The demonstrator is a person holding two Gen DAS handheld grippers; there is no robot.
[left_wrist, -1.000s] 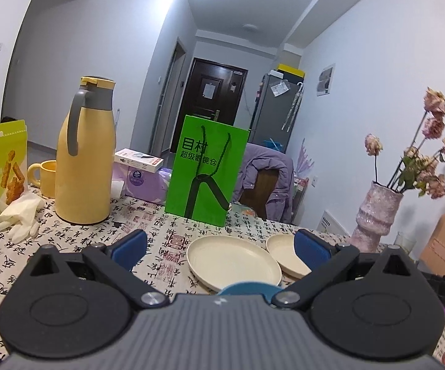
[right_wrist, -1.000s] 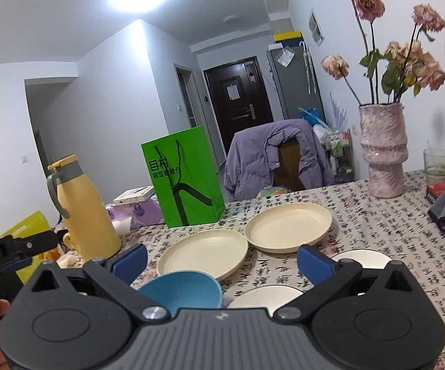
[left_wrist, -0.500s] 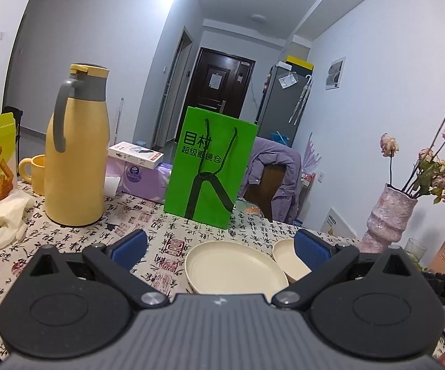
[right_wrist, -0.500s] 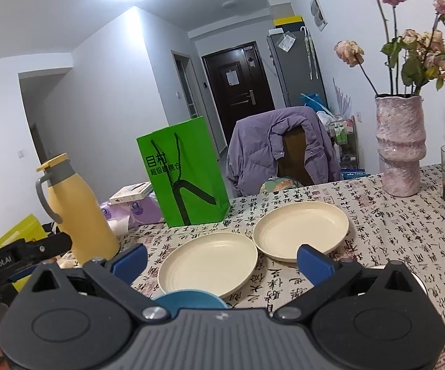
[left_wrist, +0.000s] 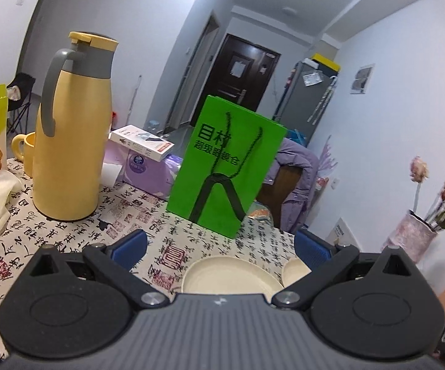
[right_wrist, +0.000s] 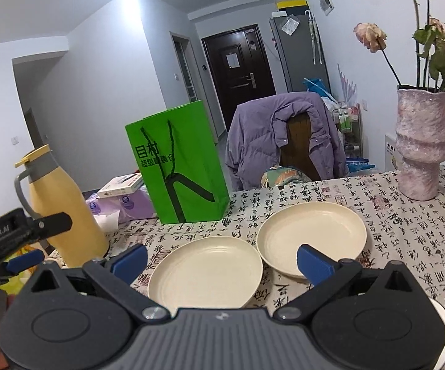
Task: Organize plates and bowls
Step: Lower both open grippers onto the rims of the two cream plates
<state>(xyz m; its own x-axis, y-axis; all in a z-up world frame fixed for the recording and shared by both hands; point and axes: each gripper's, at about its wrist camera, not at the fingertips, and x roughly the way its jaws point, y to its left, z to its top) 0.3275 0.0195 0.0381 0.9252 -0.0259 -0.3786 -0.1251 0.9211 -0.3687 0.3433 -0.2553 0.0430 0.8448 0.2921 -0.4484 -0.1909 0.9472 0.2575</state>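
- Two round cream-coloured shallow plates sit side by side on the table, rims close together or just touching; the left cream plate point(right_wrist: 205, 269) lies straight ahead of the right gripper, and the right cream plate point(right_wrist: 311, 234) is at about 1 o'clock from it.
- In the left wrist view the same left plate point(left_wrist: 231, 276) shows just beyond the tool body, with only a sliver of the other plate point(left_wrist: 293, 273) at its 3 o'clock.
- The right gripper point(right_wrist: 222, 260) hangs above the near edge of the left plate, its blue-padded jaws spread wide with nothing between them.
- The left gripper point(left_wrist: 220, 248) hovers over the table, jaws likewise spread and empty; it also shows at 9 o'clock in the right wrist view point(right_wrist: 22, 246).
- The white tablecloth printed with black calligraphy point(right_wrist: 407, 225) covers the table under everything.
- A bright green paper bag with black cord handles point(right_wrist: 177, 163) stands upright at 11 o'clock behind the plates.
- A tall yellow thermos jug with a grey handle point(left_wrist: 72, 129) stands at 10 o'clock, with a yellow mug point(left_wrist: 25, 151) behind it.
- A textured pink vase of dried roses point(right_wrist: 421, 141) stands at 2 o'clock, well apart from the plates.
- A purple padded jacket point(right_wrist: 281, 132) hangs over a wooden chair at 12 o'clock beyond the table.
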